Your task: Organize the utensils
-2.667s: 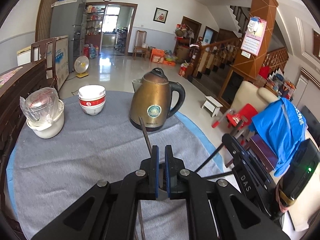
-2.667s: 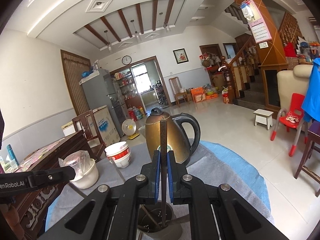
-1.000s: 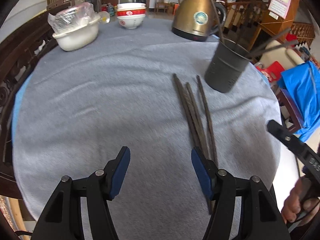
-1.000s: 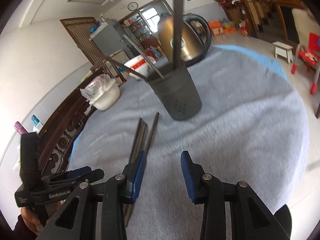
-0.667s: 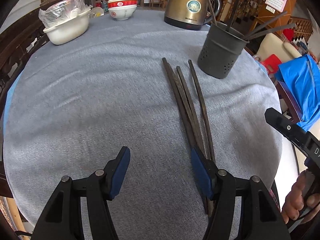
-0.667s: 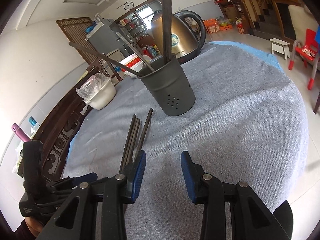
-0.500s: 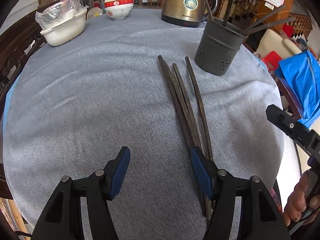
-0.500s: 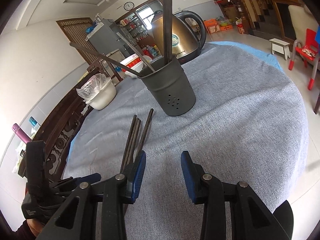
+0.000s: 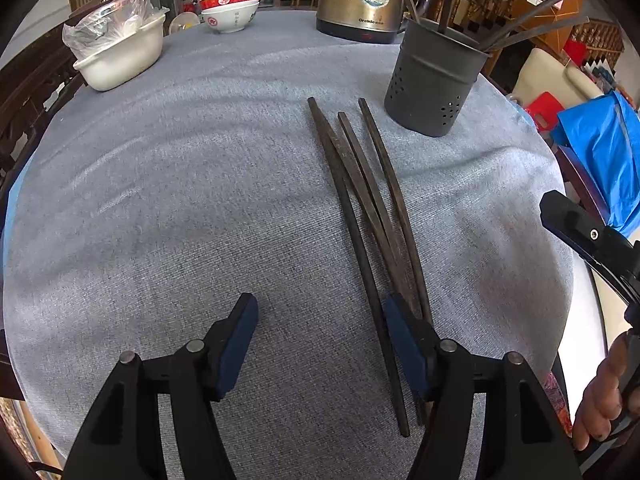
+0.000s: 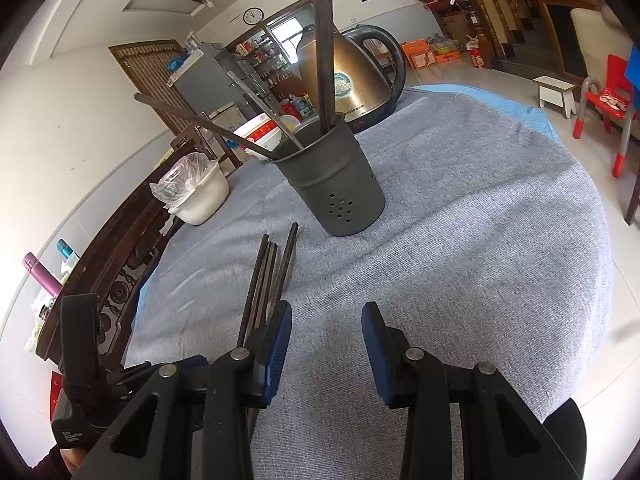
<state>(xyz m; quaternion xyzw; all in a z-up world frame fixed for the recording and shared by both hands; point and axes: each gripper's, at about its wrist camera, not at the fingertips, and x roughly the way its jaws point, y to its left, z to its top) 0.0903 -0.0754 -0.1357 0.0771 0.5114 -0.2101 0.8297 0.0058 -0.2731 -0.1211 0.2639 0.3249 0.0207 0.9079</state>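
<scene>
On the grey cloth-covered round table [image 9: 160, 200], the dark perforated metal utensil holder [image 9: 434, 84] stands at one o'clock. Three dark wooden chopsticks [image 9: 360, 200] run toward twelve, their near ends under our left gripper's [image 9: 320, 336] right finger; its jaws, just widened, hold nothing. Our right gripper [image 10: 326, 344] hangs half-open, empty.

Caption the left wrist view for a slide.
Open left hand-held gripper over loose chopsticks beside the grey utensil holder.
</scene>
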